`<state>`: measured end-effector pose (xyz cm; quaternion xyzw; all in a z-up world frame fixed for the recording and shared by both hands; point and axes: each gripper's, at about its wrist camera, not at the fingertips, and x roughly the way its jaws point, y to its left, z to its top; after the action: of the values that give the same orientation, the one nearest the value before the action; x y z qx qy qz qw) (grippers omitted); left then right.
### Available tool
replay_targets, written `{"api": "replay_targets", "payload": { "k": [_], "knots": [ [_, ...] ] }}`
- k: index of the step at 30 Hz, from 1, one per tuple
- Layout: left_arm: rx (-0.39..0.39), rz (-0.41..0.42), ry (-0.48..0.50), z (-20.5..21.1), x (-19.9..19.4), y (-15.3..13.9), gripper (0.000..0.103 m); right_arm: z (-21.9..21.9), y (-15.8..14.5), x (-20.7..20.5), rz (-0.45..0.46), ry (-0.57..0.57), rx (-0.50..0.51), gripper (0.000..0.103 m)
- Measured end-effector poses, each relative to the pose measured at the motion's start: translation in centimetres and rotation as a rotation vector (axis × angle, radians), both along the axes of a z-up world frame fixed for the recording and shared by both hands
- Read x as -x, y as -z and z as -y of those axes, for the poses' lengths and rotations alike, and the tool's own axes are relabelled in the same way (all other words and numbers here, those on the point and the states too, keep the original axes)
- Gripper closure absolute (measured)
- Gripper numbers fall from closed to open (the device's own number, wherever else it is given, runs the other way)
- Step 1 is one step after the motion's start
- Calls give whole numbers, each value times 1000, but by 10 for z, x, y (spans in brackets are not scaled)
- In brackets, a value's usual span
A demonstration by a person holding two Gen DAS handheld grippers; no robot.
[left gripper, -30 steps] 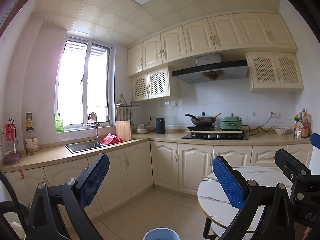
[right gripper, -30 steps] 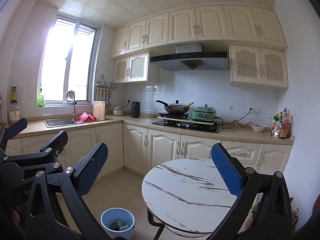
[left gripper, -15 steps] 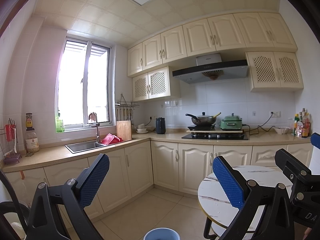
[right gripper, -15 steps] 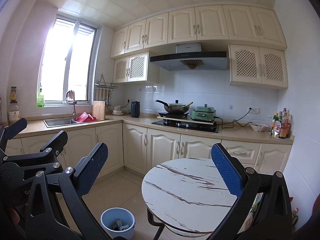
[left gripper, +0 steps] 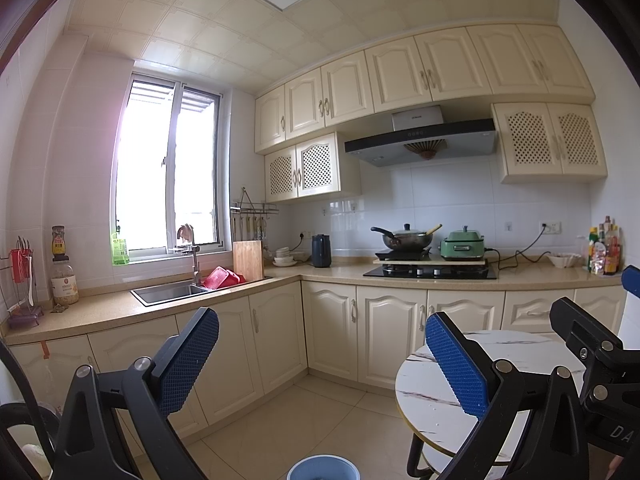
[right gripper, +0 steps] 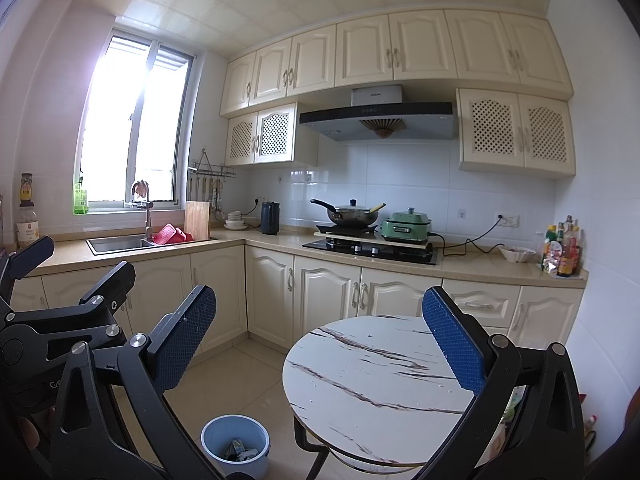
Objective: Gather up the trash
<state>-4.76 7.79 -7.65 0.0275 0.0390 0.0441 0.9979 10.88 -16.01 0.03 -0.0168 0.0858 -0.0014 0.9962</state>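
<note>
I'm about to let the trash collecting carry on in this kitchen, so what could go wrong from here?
1. The blue trash bin stands on the floor close beside the round marble table; reaching down could knock a table leg or tip the bin, which already holds crumpled trash.
2. The right tool and left tool, both open and empty, sit side by side and could collide.
3. No loose trash shows on the table, so a wrong item might get grabbed.

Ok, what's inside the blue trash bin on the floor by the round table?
The blue trash bin holds some crumpled grey and dark scraps, seen in the right wrist view. What each scrap is can't be told, and the bin's front wall hides anything lower down. The left wrist view shows only its rim.
</note>
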Motion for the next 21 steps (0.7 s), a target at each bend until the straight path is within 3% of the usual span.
{"api": "replay_targets", "payload": {
  "k": [21],
  "knots": [
    [-1,1,6,-10,-4,-3,1,1,1,1,2,3,1,0]
  ]
}}
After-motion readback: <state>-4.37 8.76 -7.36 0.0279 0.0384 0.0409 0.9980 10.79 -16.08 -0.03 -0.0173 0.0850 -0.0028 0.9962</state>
